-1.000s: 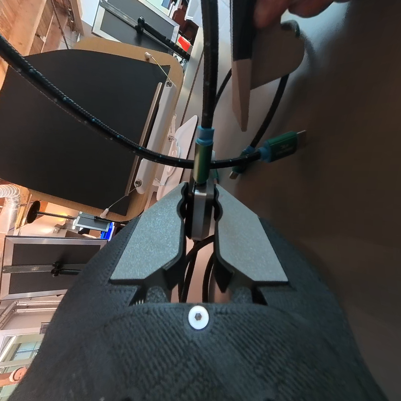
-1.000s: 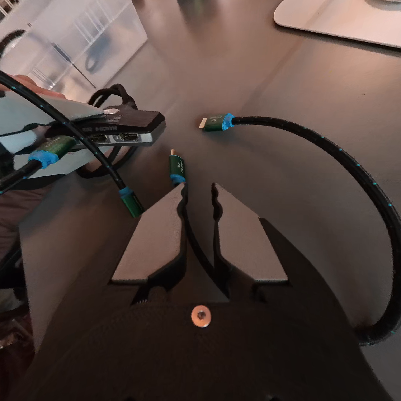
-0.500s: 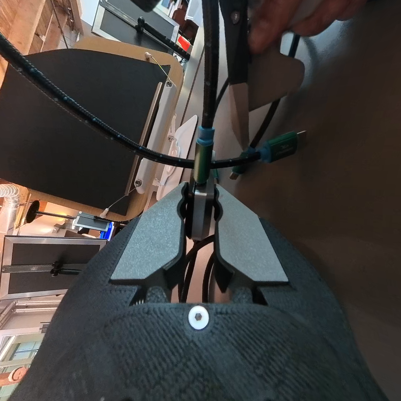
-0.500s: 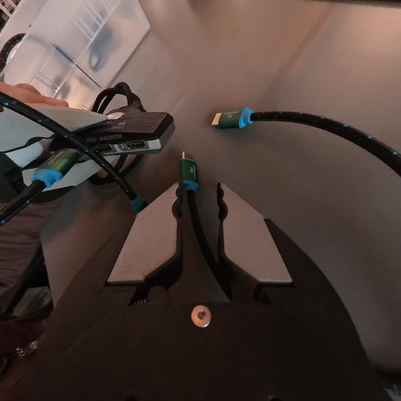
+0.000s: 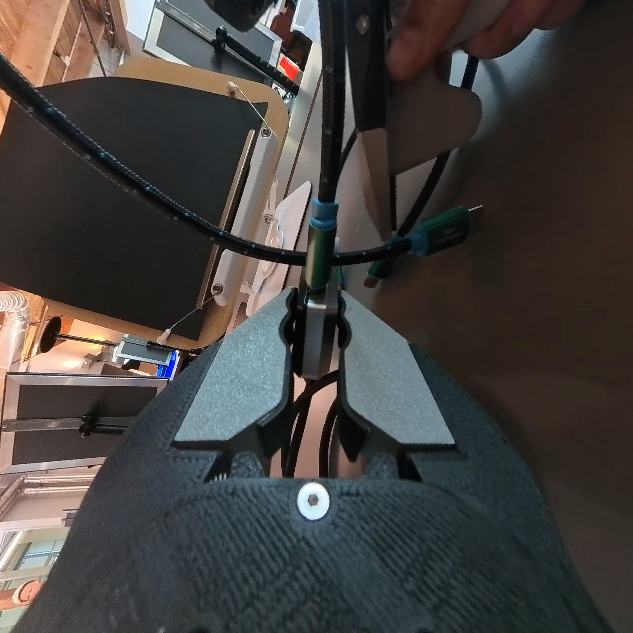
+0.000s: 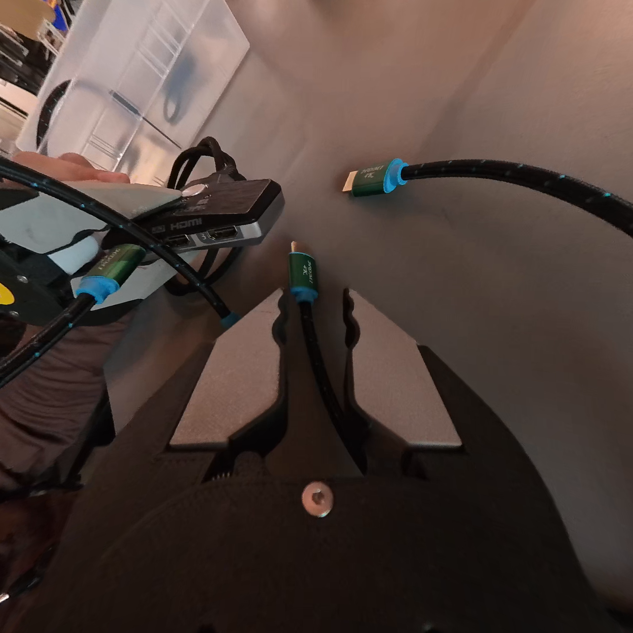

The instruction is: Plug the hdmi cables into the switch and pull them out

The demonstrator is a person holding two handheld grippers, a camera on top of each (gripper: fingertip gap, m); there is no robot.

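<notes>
My left gripper [image 5: 317,298] is shut on the black and silver HDMI switch [image 5: 317,335], held edge-on above the table. One green plug with a blue collar [image 5: 321,253] sits in a port of the switch. In the right wrist view the switch [image 6: 219,212] shows at the left with that plug [image 6: 116,263] in it and two ports bare. My right gripper [image 6: 313,294] is open. A braided black cable [image 6: 318,359] runs between its fingers without being pressed. That cable's green plug [image 6: 303,270] lies on the table just past the fingertips.
A second loose green plug [image 6: 373,178] lies on the dark table [image 6: 479,308], its cable arching right. A third cable crosses under the switch to a blue collar [image 6: 230,318]. A clear plastic box [image 6: 137,85] stands at the back left. A hand [image 5: 462,27] holds the right gripper.
My right gripper's fingers have spread wider and it has moved forward over the loose cable, so the plug now lies nearer its fingertips. My left gripper keeps its hold on the switch.
</notes>
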